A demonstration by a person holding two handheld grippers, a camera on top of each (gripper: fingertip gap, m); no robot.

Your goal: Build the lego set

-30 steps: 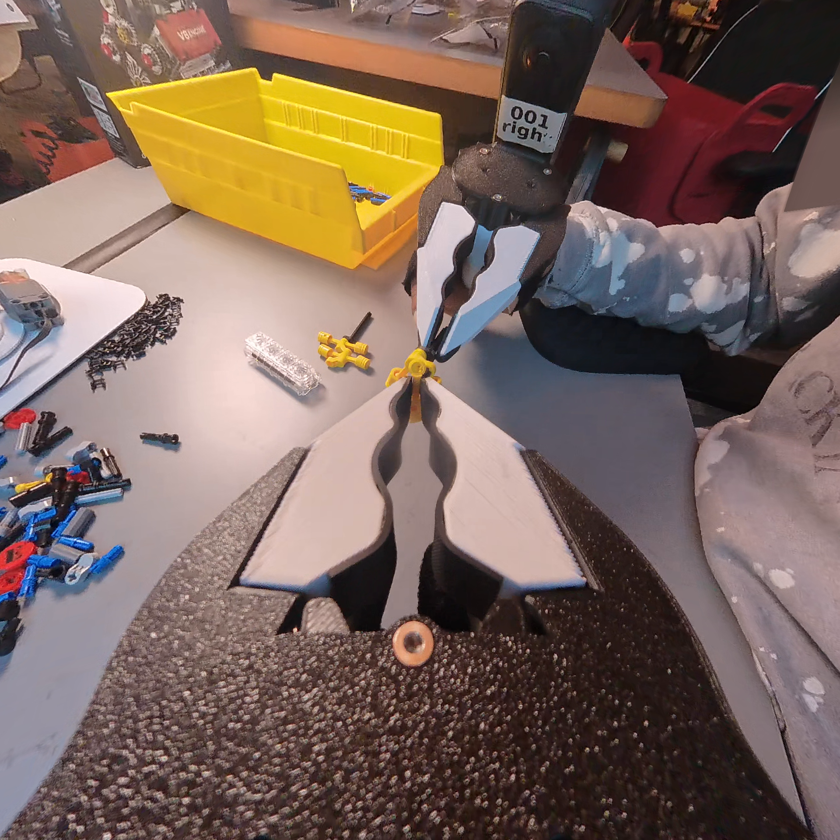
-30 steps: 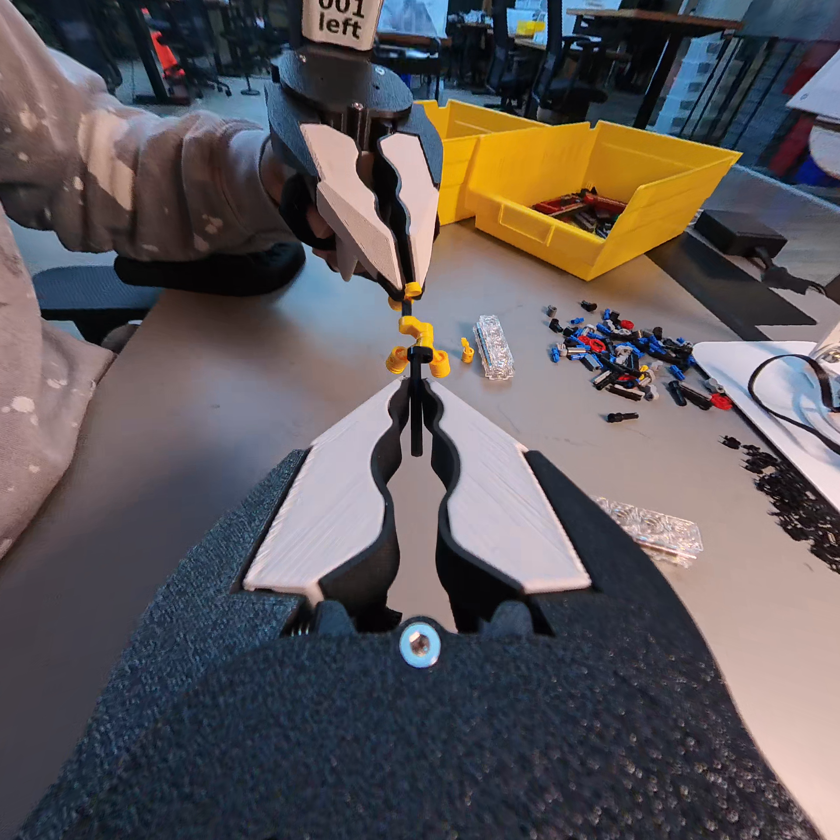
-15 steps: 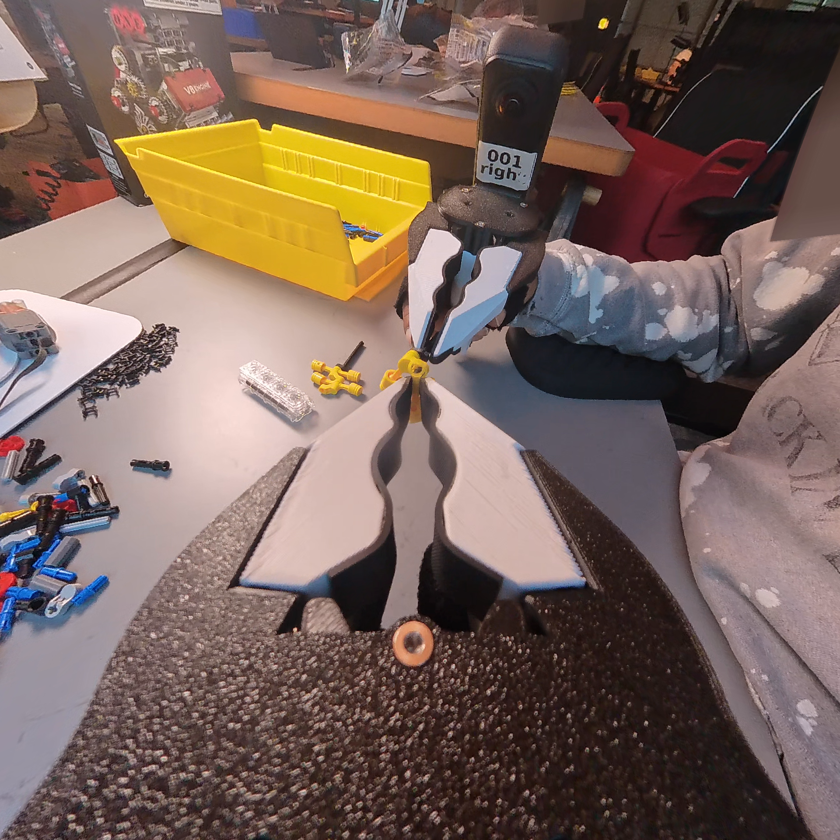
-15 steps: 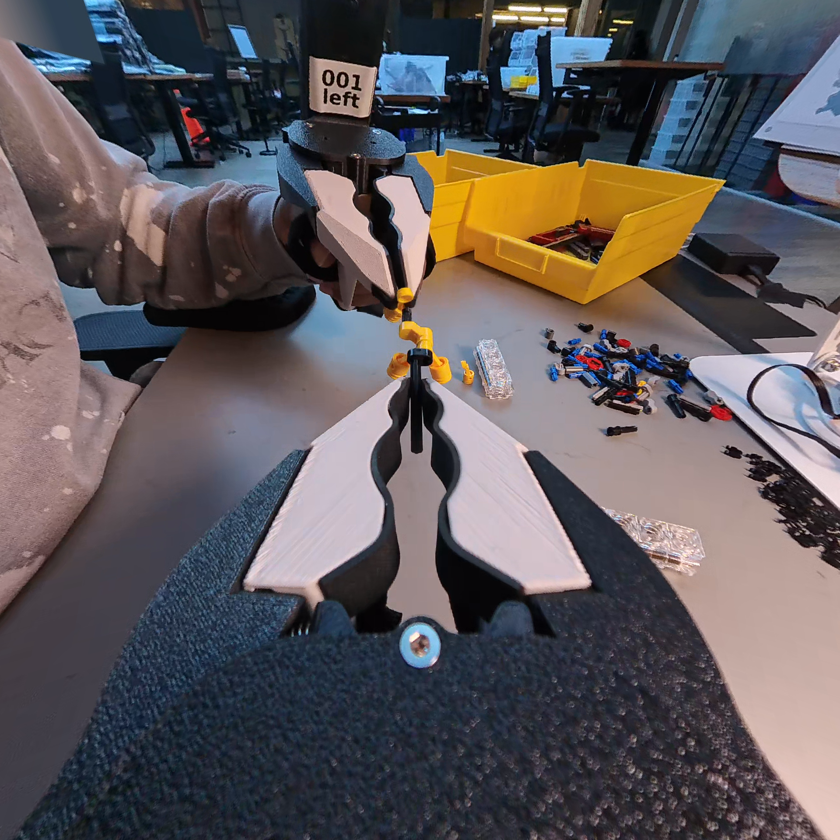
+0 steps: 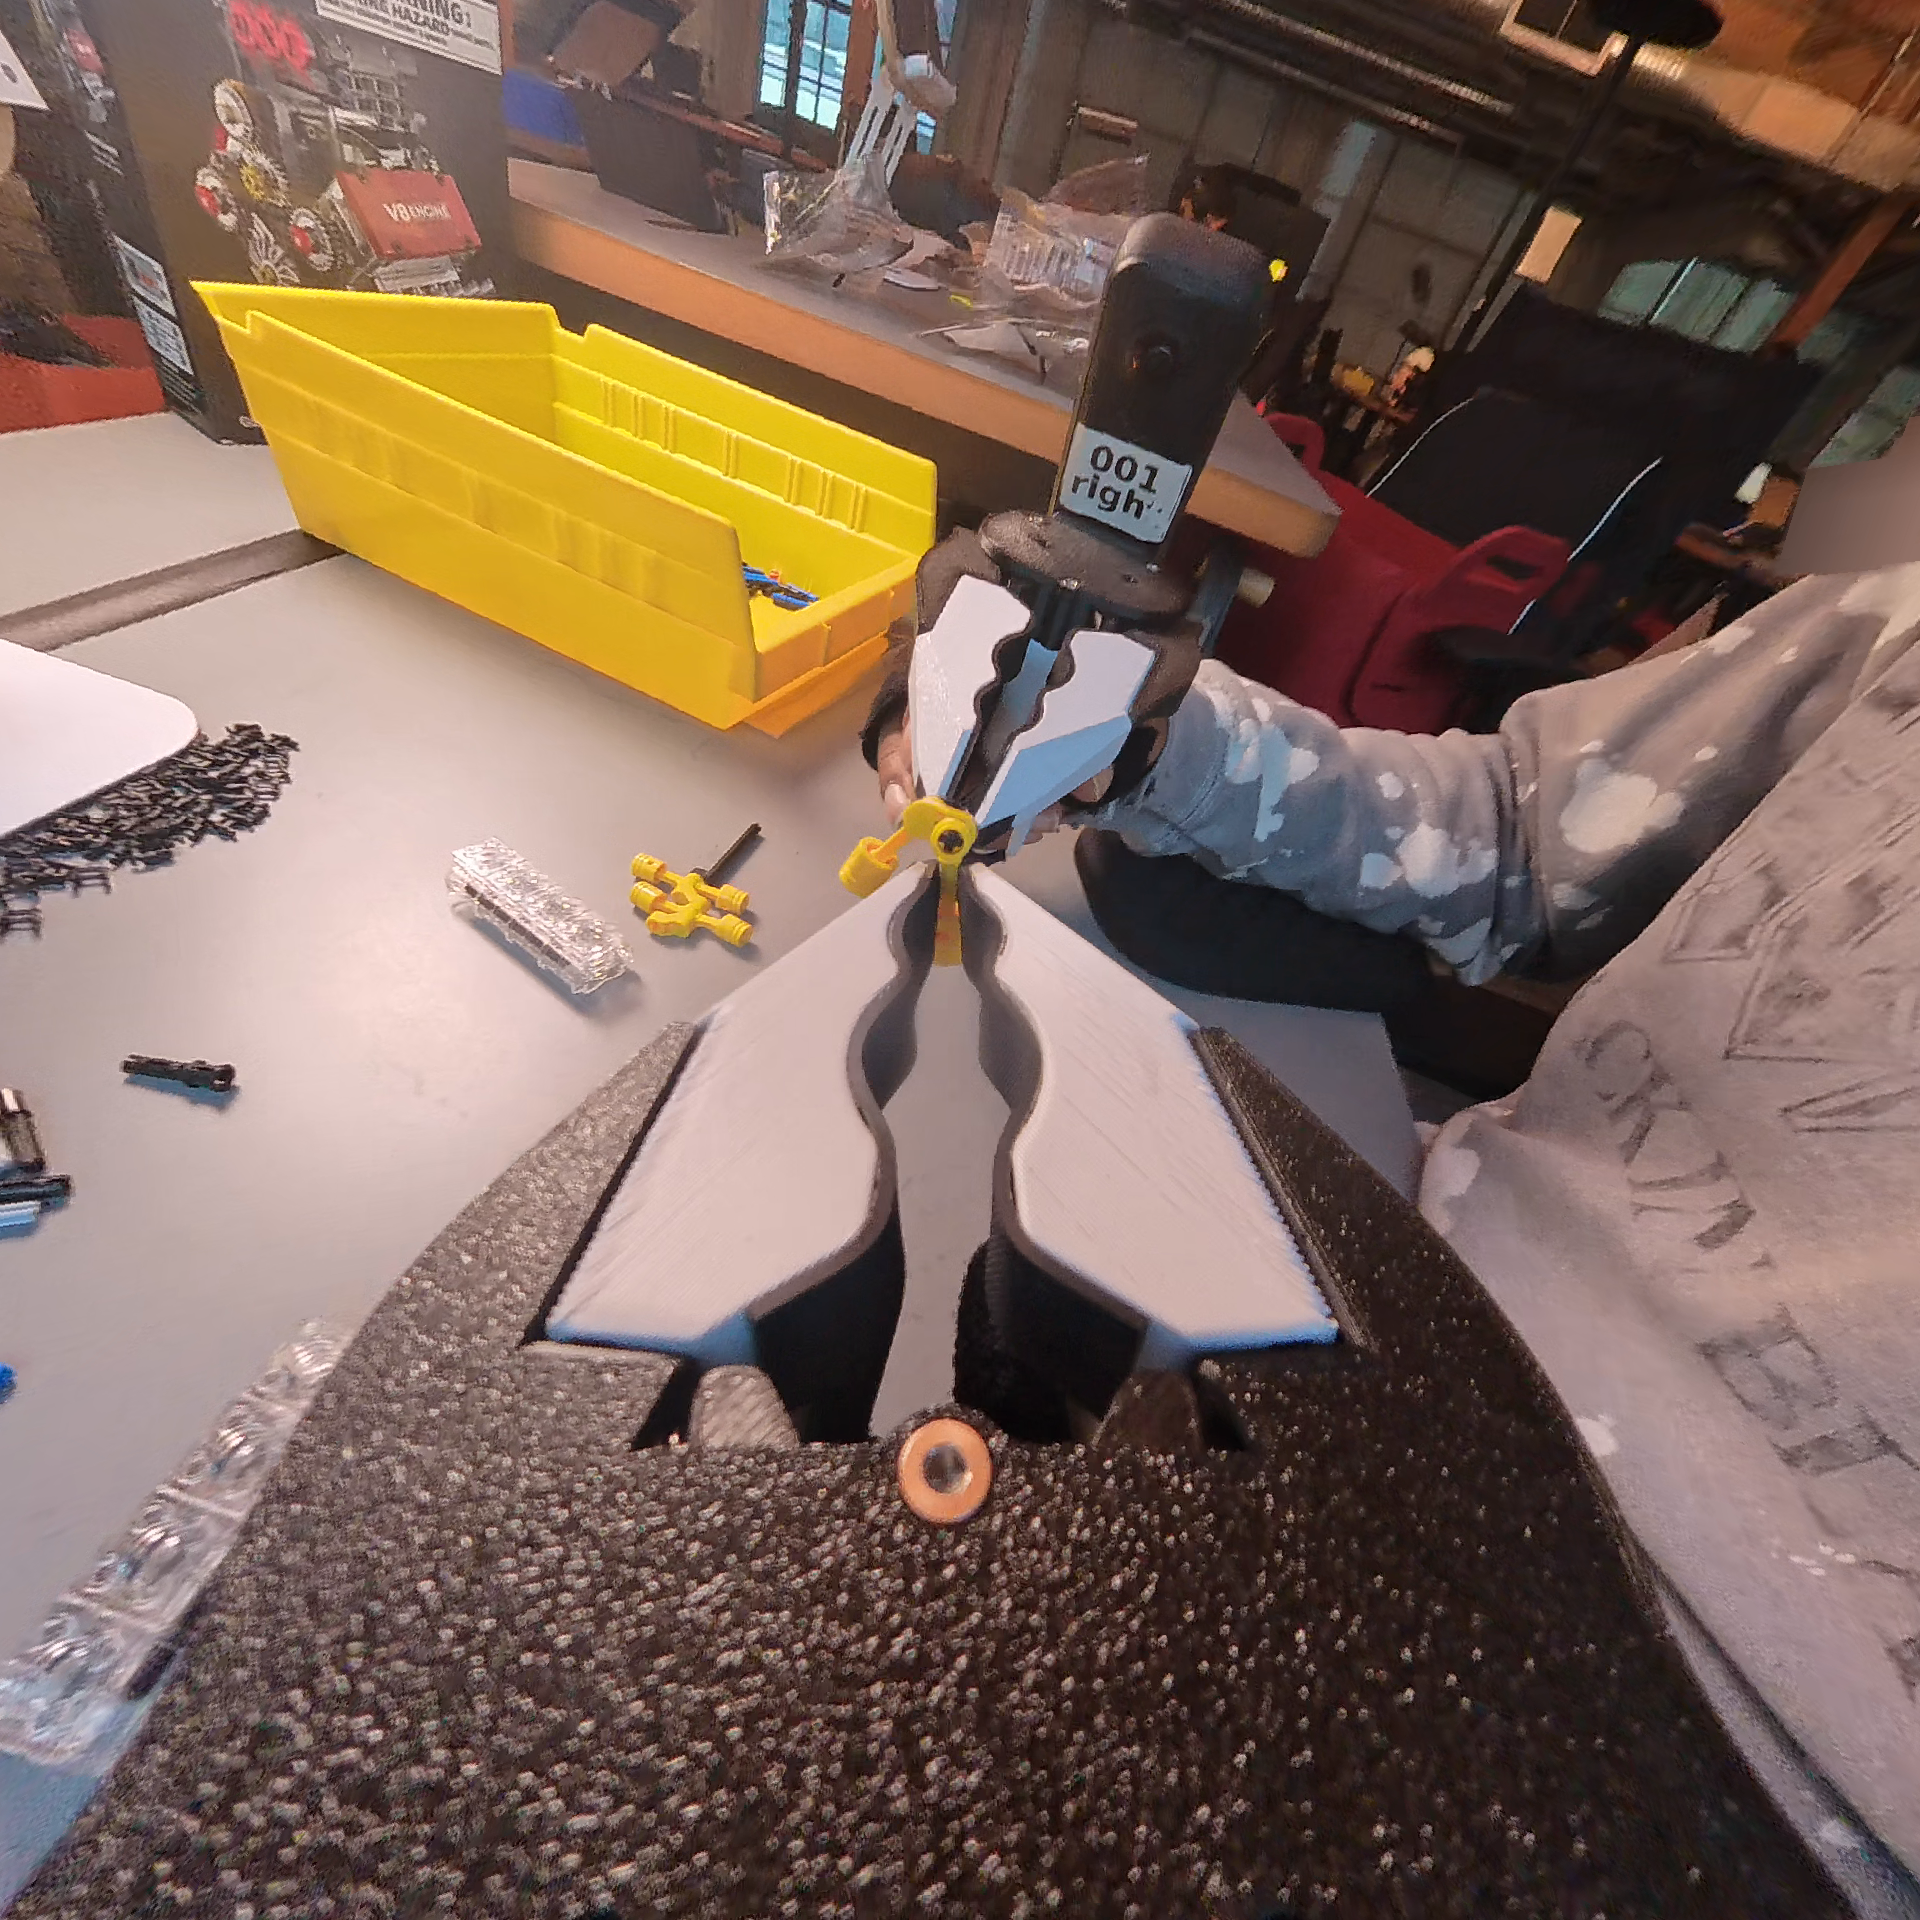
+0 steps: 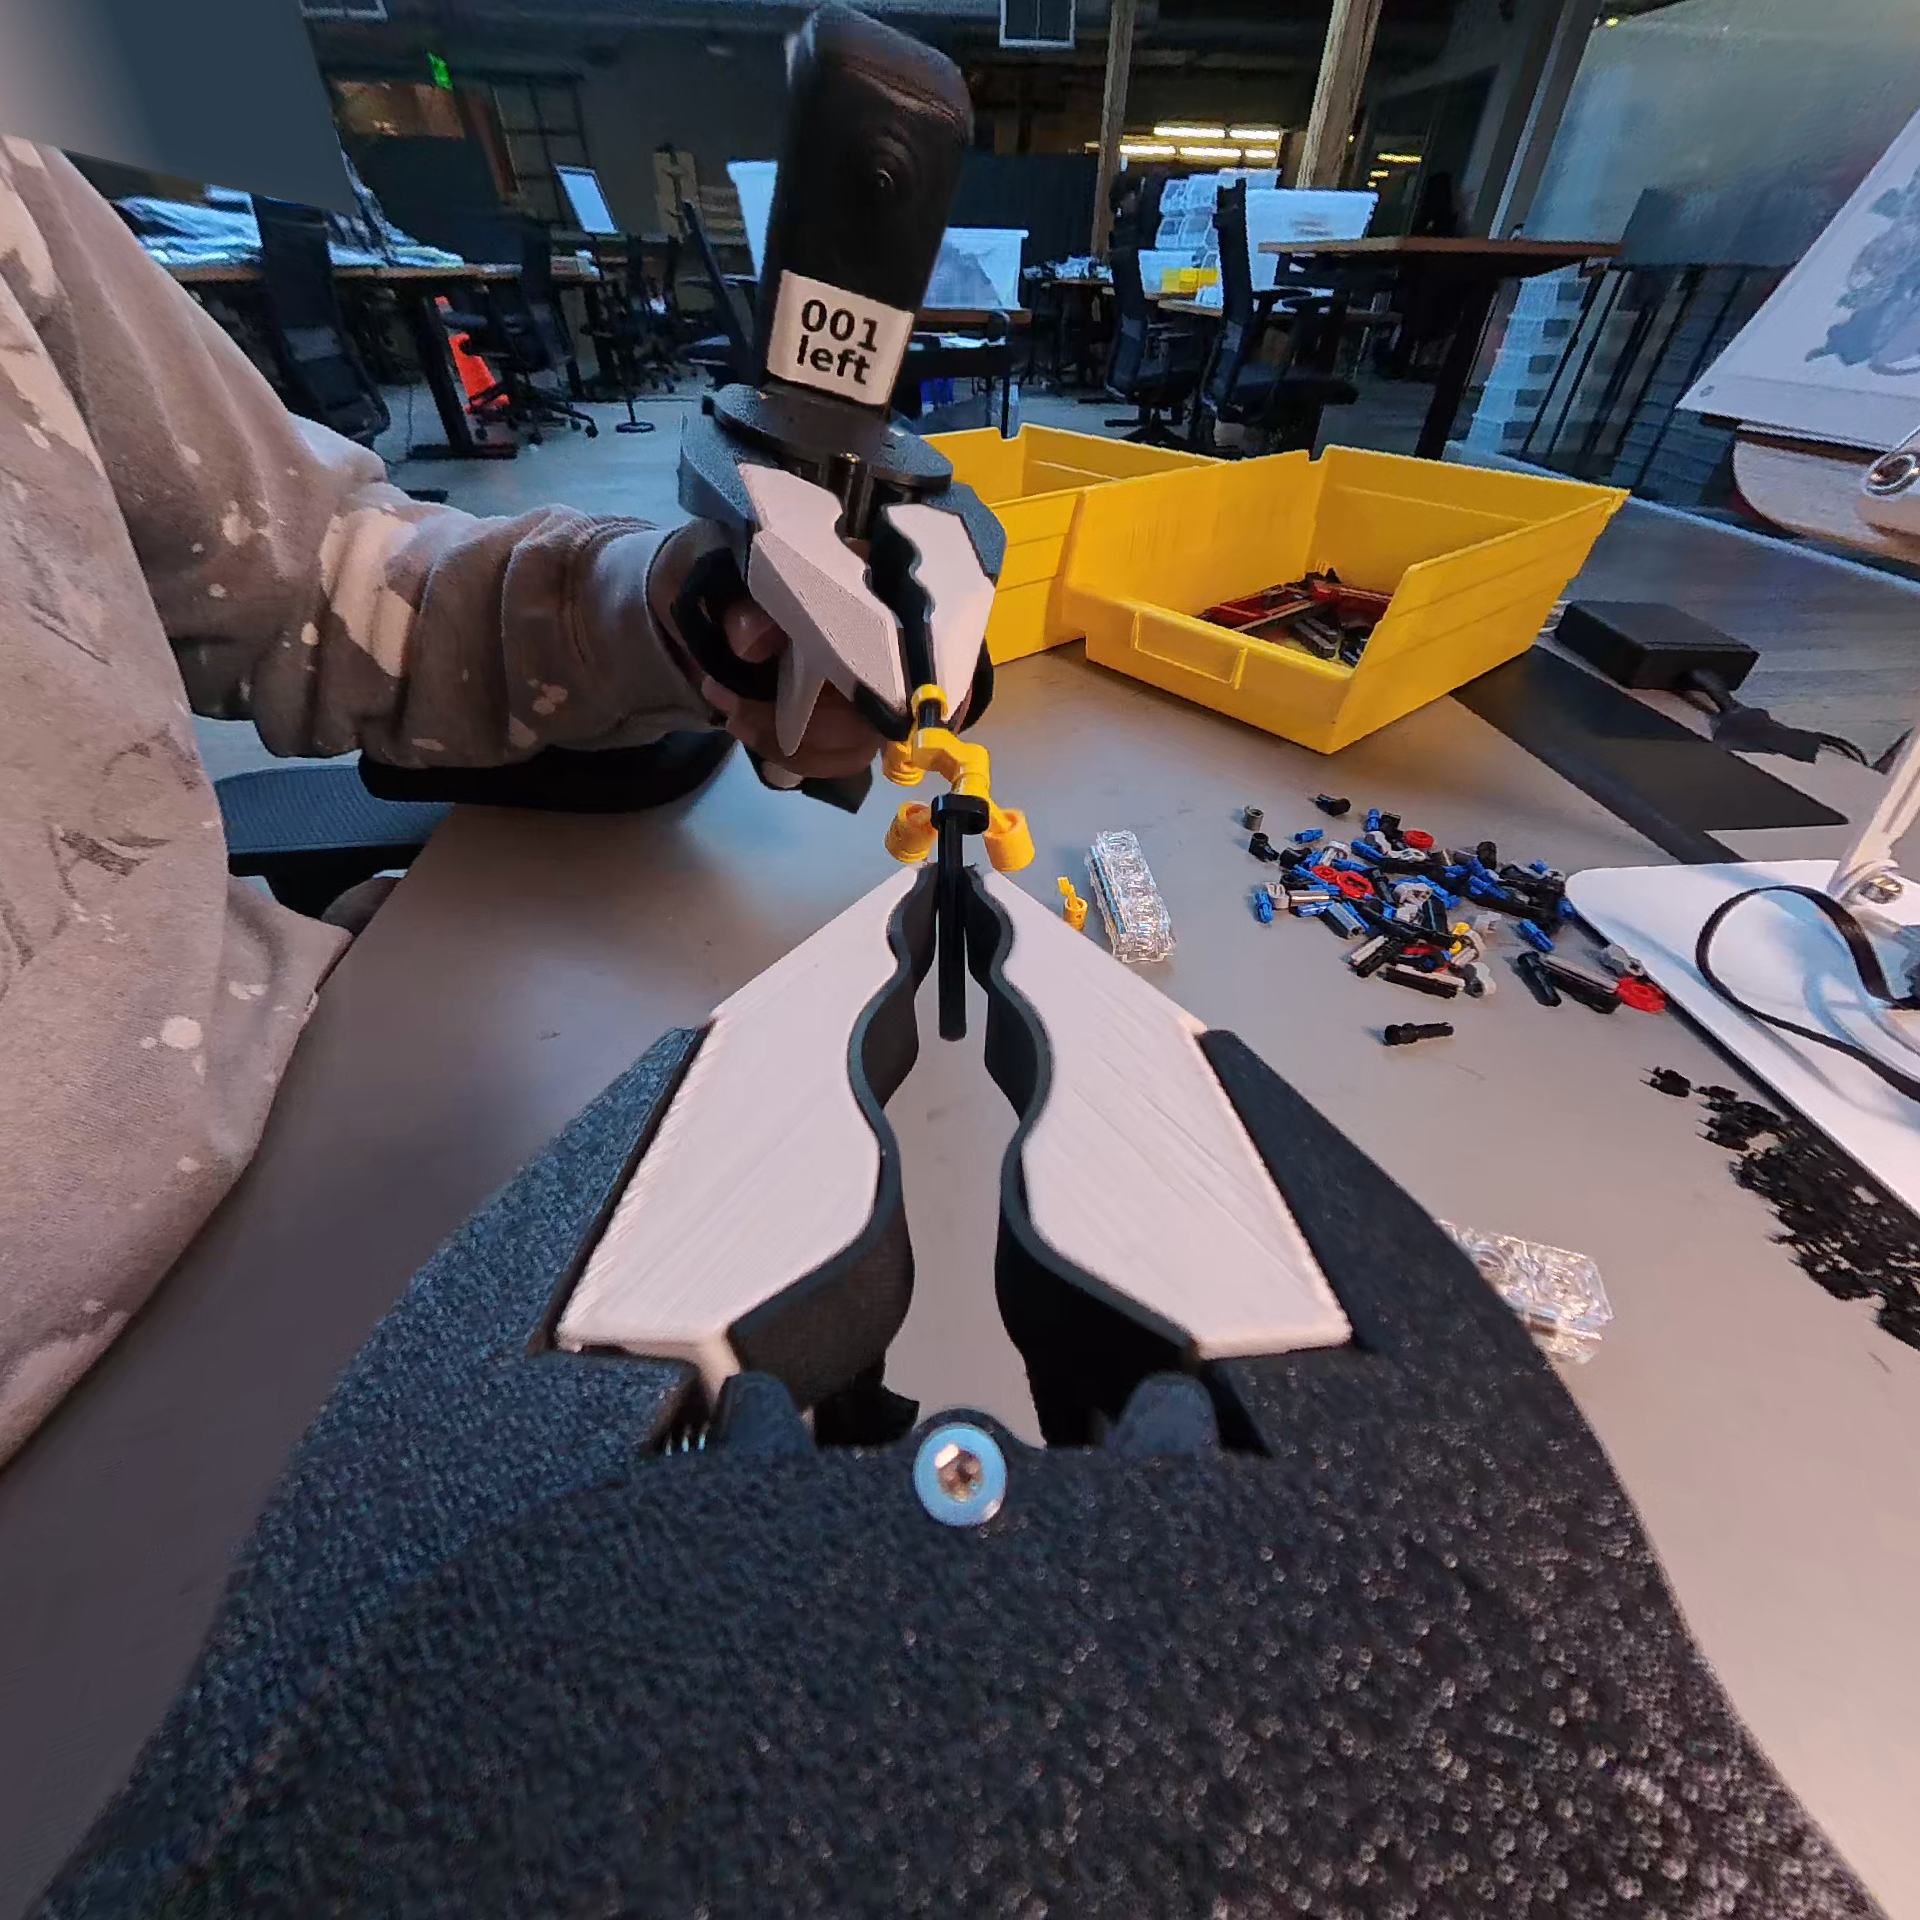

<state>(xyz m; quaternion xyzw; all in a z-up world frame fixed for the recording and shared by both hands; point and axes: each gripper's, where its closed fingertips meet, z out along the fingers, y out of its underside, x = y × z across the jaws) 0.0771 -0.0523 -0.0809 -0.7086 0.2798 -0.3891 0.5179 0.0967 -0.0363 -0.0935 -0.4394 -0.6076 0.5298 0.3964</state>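
Note:
A small yellow connector assembly (image 6: 940,764) on a black axle (image 6: 949,956) hangs in the air between both grippers. My right gripper (image 6: 948,878) is shut on the black axle, with two yellow connectors (image 6: 1008,836) just past its tips. My left gripper (image 5: 940,881) is shut on a yellow-orange piece (image 5: 945,930) of the same assembly. In the left wrist view the right gripper (image 5: 961,821) faces me tip to tip, with a yellow arm (image 5: 883,847) sticking out to the left. In the right wrist view the left gripper (image 6: 920,707) comes down from above.
A second yellow assembly with a black axle (image 5: 691,896) and a clear bag (image 5: 535,928) lie on the grey table. Yellow bins (image 5: 520,540) (image 6: 1330,592) stand behind. Loose coloured pieces (image 6: 1423,914), black pins (image 5: 135,800), a white board (image 6: 1714,966) and another clear bag (image 6: 1532,1288) lie nearby. Only a small space, under 4 cm, lies between the two pairs of fingers.
Both grippers have lifted and tilted up a little, so more of the room shows. They stay shut tip to tip on the yellow assembly, and its yellow arm now points out to the left.

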